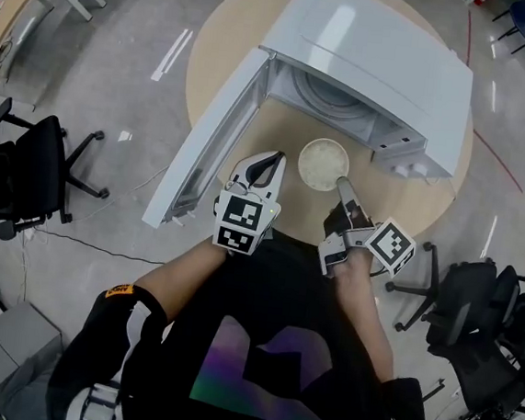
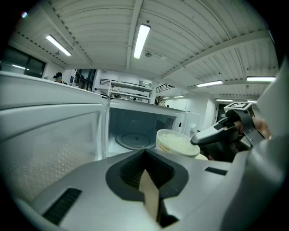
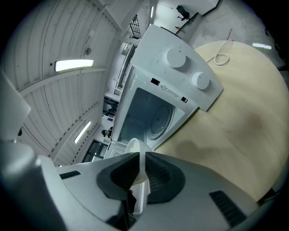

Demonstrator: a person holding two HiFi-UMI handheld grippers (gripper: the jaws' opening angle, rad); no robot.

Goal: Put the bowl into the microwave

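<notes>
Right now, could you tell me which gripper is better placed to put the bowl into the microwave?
The right gripper: it is clamped on the rim of the bowl, just in front of the open microwave. The left gripper is shut on nothing, beside the door.

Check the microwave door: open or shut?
Open. The door swings out left, and the turntable shows inside the microwave.

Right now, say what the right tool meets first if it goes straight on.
Probably the inside of the open microwave: the right tool, shut on the bowl, points into it, though depth is unclear.
</notes>
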